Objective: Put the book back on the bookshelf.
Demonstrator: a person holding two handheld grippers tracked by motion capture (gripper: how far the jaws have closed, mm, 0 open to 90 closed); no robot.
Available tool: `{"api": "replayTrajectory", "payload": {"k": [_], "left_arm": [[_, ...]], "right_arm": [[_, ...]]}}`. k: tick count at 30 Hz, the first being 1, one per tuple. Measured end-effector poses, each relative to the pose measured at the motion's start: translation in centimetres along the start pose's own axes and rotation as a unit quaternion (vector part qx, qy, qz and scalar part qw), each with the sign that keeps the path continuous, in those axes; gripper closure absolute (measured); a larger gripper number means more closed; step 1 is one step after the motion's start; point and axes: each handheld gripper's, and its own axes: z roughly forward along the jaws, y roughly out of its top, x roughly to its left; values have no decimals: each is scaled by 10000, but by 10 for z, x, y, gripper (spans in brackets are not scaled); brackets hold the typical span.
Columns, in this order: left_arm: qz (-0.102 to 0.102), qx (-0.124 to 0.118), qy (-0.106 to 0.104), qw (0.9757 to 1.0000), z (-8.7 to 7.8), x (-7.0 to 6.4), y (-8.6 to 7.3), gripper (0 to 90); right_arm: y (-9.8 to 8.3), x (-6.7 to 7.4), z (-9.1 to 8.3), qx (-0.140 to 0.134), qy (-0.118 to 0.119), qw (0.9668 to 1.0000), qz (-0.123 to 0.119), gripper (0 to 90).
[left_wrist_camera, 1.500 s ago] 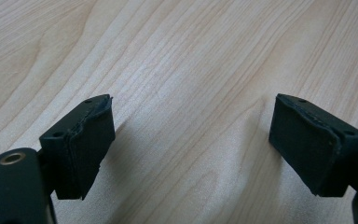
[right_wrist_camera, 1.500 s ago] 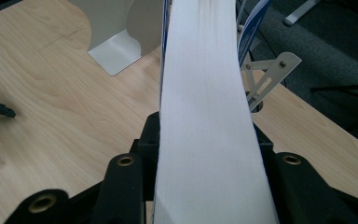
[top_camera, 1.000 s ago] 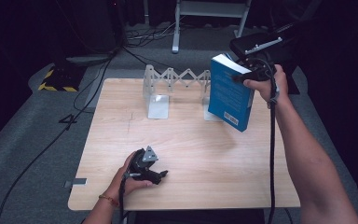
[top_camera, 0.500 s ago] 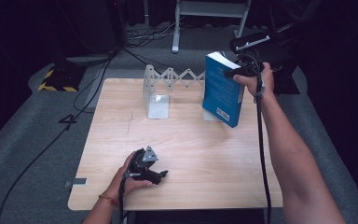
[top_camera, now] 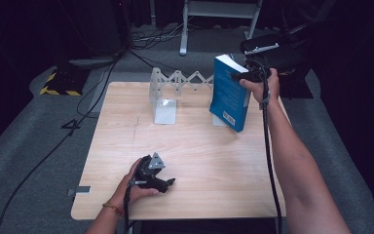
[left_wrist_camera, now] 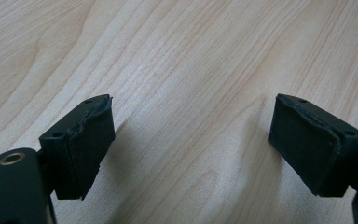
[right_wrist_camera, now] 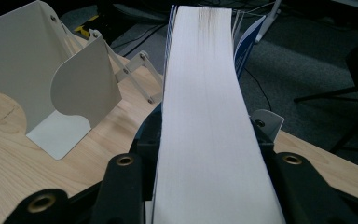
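Blue-covered and thick, a book (top_camera: 230, 95) is held upright but tilted above the far right part of the table (top_camera: 199, 151), its lower corner close to the wood; whether it touches cannot be told. It is clamped near its top edge by the right gripper (top_camera: 250, 74), and in the right gripper view the white page block (right_wrist_camera: 207, 121) is seen pressed between the two black fingers (right_wrist_camera: 121, 186). Such a high grip is judged to leave the bottom of the book free for being stood on the table.

An expanding metal bookend rack (top_camera: 175, 90) stands at the far edge, with one white plate (top_camera: 164, 97) at its left end and a folding lattice running right toward the book. Its other end plate is hidden behind the book, a rounded corner of it (right_wrist_camera: 266, 122) being seen just past the pages in the right gripper view. The space between the plates is judged to be the likely place for the book; the lattice behind and the right plate are what could be struck on the way in.

Well apart, at the near left of the table, the left gripper (top_camera: 156, 175) is rested on the wood in the person's hand. Its fingers (left_wrist_camera: 81, 142) are spread wide, with nothing between them but bare table.
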Motion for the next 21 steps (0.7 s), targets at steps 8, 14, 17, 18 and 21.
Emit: {"api": "replayTrajectory", "payload": {"k": [8,14,17,18,21], "left_arm": [[1,1,1,10000,0,0,0,146],[-1,-4,3,10000,0,0,0,145],[2,-5,7,10000,0,0,0,146],[0,-5,7,10000,0,0,0,145],[2,-4,7,10000,0,0,0,145]], "right_arm": [[-9,3,-5,47,29,9999,-144,605],[-17,5,-13,332,125,9990,-262,602],[-19,3,-17,563,205,9977,-304,600],[-19,3,-17,606,237,9974,-305,598],[-21,2,-19,678,258,9969,-306,596]]}}
